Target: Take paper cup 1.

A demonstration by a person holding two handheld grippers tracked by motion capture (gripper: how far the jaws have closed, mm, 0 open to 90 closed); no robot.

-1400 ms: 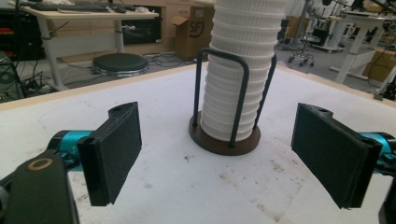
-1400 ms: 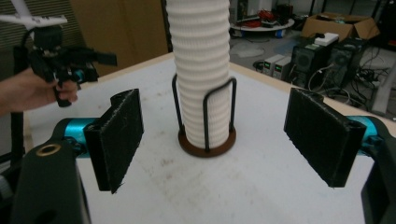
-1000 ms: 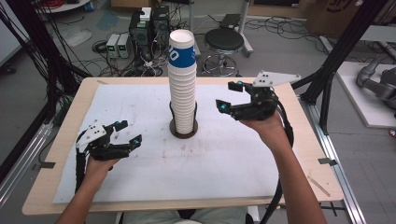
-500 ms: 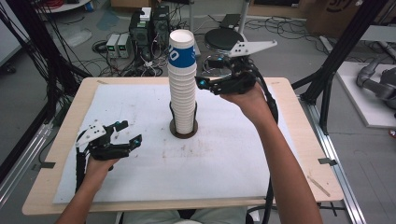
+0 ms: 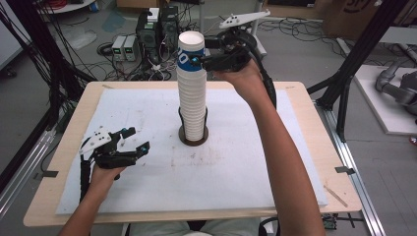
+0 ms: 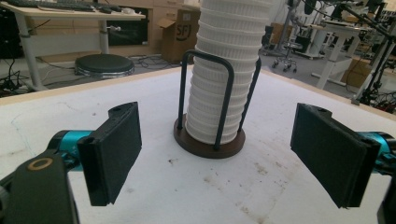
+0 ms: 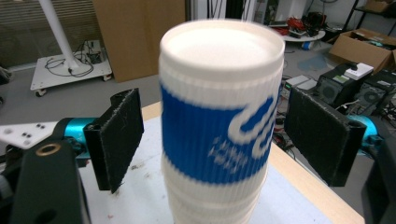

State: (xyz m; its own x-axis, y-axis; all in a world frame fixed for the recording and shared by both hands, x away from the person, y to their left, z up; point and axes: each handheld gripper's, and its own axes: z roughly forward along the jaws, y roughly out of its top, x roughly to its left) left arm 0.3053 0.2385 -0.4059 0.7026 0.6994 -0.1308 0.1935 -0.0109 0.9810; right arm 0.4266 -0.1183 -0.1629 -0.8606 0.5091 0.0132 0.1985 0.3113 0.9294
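a tall stack of cups (image 5: 193, 93) stands in a holder (image 5: 193, 135) mid-table. left of the stack, the left gripper (image 5: 133, 148) rests low, jaws spread, empty. at the stack's top, the right gripper (image 5: 204, 58) has its spread jaws either side of the blue top cup (image 7: 219, 116), not touching.

Grey floor (image 5: 314, 54) strewn with cables (image 5: 44, 44), cardboard boxes (image 7: 362, 44).

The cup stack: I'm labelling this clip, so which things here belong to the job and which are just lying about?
In the job:
- blue-printed top cup
- cup stack
- stack holder
- right gripper, jaws open either side of the top cup
- left gripper, open on the table

Lying about:
- round stool
- cardboard box
- electronics boxes on the floor
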